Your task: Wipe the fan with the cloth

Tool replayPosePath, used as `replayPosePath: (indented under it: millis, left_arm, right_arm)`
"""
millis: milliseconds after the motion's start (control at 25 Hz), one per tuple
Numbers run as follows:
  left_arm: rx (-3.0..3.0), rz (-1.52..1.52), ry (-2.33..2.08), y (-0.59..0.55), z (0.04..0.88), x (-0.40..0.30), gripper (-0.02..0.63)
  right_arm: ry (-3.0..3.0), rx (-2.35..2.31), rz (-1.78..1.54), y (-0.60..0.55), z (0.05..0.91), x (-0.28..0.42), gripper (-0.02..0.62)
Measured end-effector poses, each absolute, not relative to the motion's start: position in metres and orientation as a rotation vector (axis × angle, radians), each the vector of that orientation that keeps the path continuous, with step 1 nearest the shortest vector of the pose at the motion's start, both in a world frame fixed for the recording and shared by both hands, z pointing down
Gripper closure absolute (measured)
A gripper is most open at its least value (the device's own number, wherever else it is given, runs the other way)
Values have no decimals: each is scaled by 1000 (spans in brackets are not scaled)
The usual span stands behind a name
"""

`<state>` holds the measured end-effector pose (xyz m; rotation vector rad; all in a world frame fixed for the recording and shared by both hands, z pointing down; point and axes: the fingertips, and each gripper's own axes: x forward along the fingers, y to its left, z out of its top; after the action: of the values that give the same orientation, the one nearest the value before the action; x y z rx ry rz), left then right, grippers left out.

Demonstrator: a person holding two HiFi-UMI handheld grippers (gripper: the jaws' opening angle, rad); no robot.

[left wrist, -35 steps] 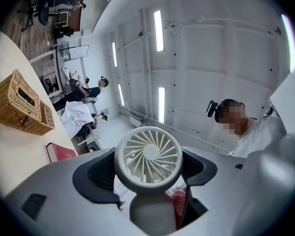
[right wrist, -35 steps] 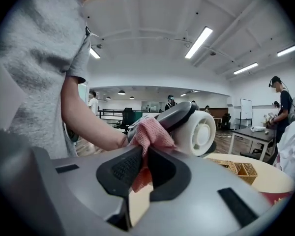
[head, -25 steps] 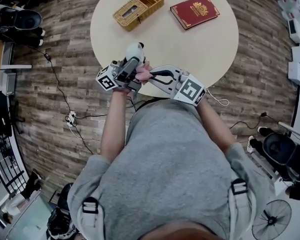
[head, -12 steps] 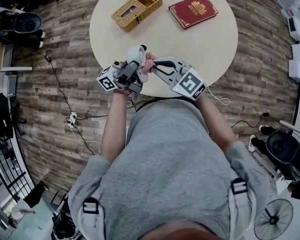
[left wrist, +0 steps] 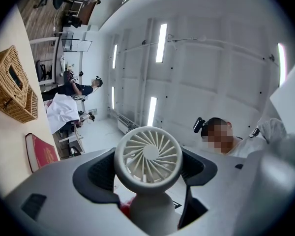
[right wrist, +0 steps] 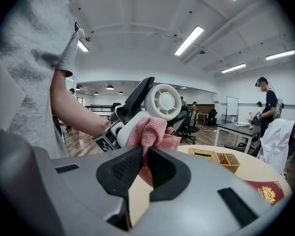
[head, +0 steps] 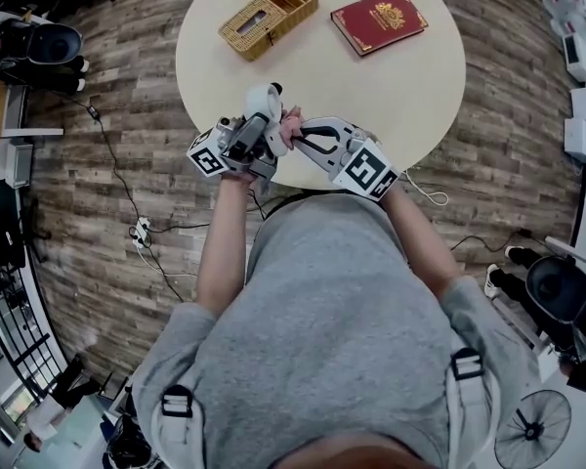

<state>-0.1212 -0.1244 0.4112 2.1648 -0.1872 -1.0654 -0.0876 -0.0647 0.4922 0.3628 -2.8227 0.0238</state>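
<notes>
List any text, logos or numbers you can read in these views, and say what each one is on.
No text can be read in any view.
On the red book: a gold emblem; any lettering is too small to read.
On the marker cube of the left gripper, and that of the right gripper: square code patterns, no letters.
On the fan, cloth and wicker box: no print visible.

Open-plan office or lab workspace. Ceiling strip lights (right wrist: 189, 40) above right gripper (right wrist: 143, 150). Well beyond it: swivel chairs (right wrist: 194, 123), desk (right wrist: 242, 128), whiteboard (right wrist: 232, 108); person (right wrist: 269, 102) standing by desk. Around round bench (head: 391, 76), wood-plank floor (head: 127, 86); power strip (head: 139, 231) with cables (head: 112, 154) left of left gripper (head: 257, 130); pedestal fan (head: 532, 428) well behind right gripper.
</notes>
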Motion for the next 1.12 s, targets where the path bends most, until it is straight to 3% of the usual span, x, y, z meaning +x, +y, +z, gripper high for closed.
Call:
replayPosePath:
  millis: [400,1120]
  left_arm:
    - [2172,-1037,-372,-144,413,-128,224]
    - [2283,-626,-817,-160,448,-103,224]
  right_arm:
    - [-2843,331,113,-47,500,-86,554]
    - [-2874,465,46,-62,473,-105,555]
